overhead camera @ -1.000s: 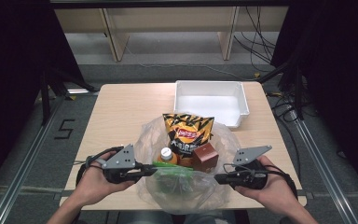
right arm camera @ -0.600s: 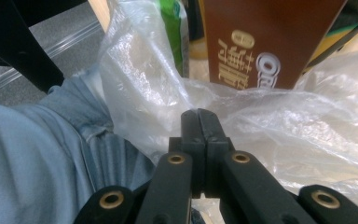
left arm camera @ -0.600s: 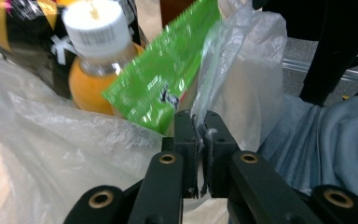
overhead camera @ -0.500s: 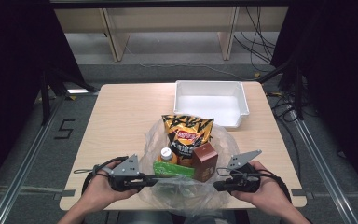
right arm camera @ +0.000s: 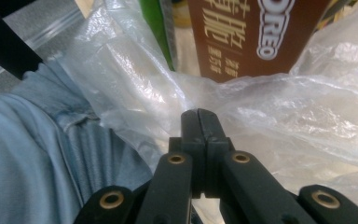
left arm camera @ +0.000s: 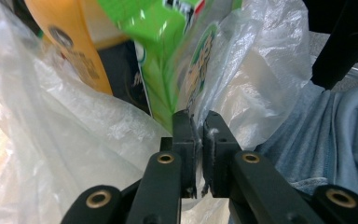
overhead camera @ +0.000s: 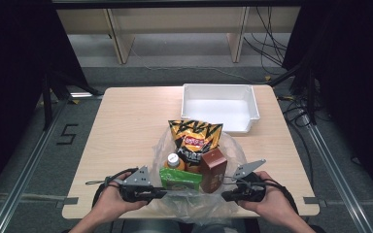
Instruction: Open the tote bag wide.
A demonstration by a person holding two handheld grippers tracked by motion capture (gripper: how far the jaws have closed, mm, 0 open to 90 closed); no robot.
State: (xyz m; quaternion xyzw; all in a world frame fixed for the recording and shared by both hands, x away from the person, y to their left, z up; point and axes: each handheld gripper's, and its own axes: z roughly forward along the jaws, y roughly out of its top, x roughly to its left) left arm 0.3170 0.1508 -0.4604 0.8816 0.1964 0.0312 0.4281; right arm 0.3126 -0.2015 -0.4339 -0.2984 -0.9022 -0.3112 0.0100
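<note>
A clear plastic bag (overhead camera: 194,211) sits at the table's near edge. Inside it stand a black-and-yellow chip bag (overhead camera: 194,138), an orange bottle (overhead camera: 174,161), a green packet (overhead camera: 179,178) and a brown box (overhead camera: 213,167). My left gripper (overhead camera: 162,194) is at the bag's left side. In the left gripper view the left gripper (left arm camera: 199,122) is shut on the bag (left arm camera: 65,140) film, with the green packet (left arm camera: 168,46) just beyond. My right gripper (overhead camera: 225,195) is at the bag's right side. In the right gripper view the right gripper (right arm camera: 199,116) is shut on the bag (right arm camera: 284,107) film below the brown box (right arm camera: 251,32).
An empty white tray (overhead camera: 218,108) stands at the far right of the wooden table (overhead camera: 126,126). The person's blue-grey clothing (right arm camera: 28,154) lies just below the bag, past the table's front edge. Dark stands and cables flank the table.
Both hands have sunk toward the table's near edge, and the bag with them. The bag's rim has dropped, so more of the goods stands out above it.
</note>
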